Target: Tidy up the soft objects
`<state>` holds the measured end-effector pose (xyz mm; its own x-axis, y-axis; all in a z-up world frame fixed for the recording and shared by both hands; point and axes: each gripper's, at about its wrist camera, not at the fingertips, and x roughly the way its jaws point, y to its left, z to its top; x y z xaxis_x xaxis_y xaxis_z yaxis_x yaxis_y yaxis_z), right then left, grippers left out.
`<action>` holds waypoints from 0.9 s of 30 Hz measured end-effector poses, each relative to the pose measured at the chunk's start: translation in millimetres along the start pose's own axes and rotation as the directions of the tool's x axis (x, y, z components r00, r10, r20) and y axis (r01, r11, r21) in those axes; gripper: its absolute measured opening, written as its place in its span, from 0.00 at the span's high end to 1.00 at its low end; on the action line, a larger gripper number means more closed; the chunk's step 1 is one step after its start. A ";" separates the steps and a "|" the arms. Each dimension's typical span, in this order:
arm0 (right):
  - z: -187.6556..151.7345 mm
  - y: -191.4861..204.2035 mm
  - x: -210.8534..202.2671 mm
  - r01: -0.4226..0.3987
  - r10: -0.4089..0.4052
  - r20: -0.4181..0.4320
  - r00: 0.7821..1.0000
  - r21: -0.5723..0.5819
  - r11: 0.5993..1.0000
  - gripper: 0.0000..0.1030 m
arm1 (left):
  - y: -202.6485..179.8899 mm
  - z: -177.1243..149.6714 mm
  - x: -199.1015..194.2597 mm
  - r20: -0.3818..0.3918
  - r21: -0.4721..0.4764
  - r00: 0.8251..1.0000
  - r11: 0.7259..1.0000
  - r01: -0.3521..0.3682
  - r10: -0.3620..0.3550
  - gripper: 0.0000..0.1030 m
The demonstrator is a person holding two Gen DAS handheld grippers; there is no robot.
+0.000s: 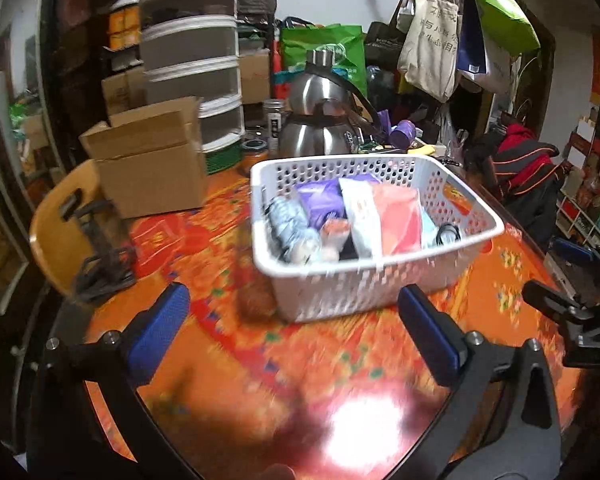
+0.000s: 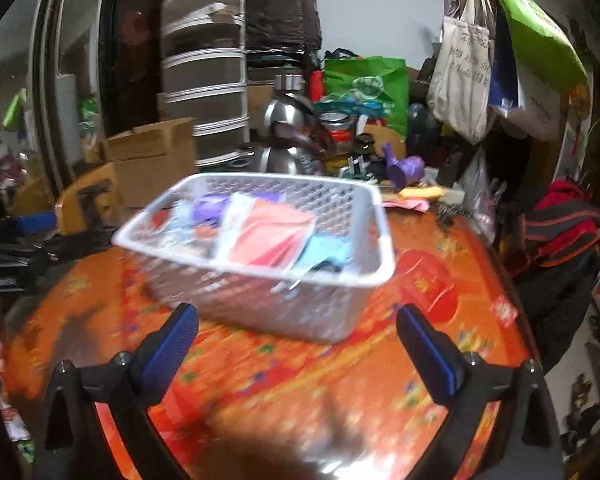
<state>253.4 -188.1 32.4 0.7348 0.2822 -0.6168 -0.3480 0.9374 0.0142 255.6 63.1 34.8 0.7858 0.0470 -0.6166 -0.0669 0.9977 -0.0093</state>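
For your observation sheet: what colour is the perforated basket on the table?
White; the basket shows best in the left wrist view.

Left wrist view: I look forward and down, near the counter (image 1: 220, 360), from the left.
Right wrist view: same, from the right.
Shared: white basket (image 1: 380, 284) (image 2: 260, 304).

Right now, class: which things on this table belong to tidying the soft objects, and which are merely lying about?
Belong to the job:
white basket
soft packets inside it
left gripper, open
right gripper, open

Lying about:
steel kettle
cardboard box
purple tape roll
hanging tote bags
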 end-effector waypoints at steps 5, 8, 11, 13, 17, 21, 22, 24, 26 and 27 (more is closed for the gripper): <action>-27.9 18.6 -52.6 -0.002 0.001 0.019 1.000 0.071 0.998 0.04 | -3.8 -36.5 -65.7 0.052 -0.004 0.998 0.999 0.036 -0.035 0.00; -38.2 29.9 -88.6 -0.021 0.017 0.050 0.999 0.071 0.997 0.04 | -11.0 -49.9 -94.0 0.065 -0.010 0.996 0.998 0.058 -0.057 0.00; -39.8 33.6 -105.2 -0.002 -0.004 0.063 0.998 0.085 0.996 0.04 | -18.5 -52.2 -108.9 0.083 -0.019 0.994 0.997 0.077 -0.076 0.00; -38.1 33.1 -107.7 0.005 -0.010 0.059 0.998 0.080 0.997 0.04 | -23.7 -52.0 -113.7 0.090 -0.014 0.994 0.998 0.065 -0.063 0.00; -33.9 31.5 -97.3 0.001 -0.003 0.035 0.999 0.067 0.998 0.04 | -33.5 -48.9 -111.0 0.075 -0.006 0.993 0.996 0.088 -0.087 0.00; -32.8 29.2 -88.8 -0.008 0.007 0.020 1.000 0.073 0.997 0.04 | -41.4 -45.0 -103.6 0.064 0.012 0.995 0.997 0.080 -0.080 0.00; -32.8 29.6 -88.1 -0.007 0.005 0.023 1.000 0.075 0.997 0.04 | -42.3 -43.5 -101.4 0.060 0.012 0.995 0.997 0.080 -0.081 0.00; -32.9 30.0 -87.6 -0.002 0.000 0.026 1.000 0.075 0.997 0.04 | -41.0 -42.2 -99.4 0.058 0.009 0.995 0.996 0.085 -0.085 0.00; -32.5 30.1 -87.4 0.005 -0.007 0.026 1.000 0.070 0.998 0.04 | -40.5 -41.4 -97.9 0.055 0.011 0.995 0.997 0.077 -0.077 0.00; -32.4 29.9 -87.3 0.010 -0.012 0.025 1.000 0.070 0.997 0.04 | -40.2 -41.2 -97.3 0.055 0.009 0.996 0.997 0.076 -0.076 0.00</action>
<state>160.0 -191.3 61.2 0.7532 0.2763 -0.5970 -0.2991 0.9521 0.0633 156.4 16.4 62.8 0.8212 -0.0265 -0.5700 -0.0015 0.9988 -0.0486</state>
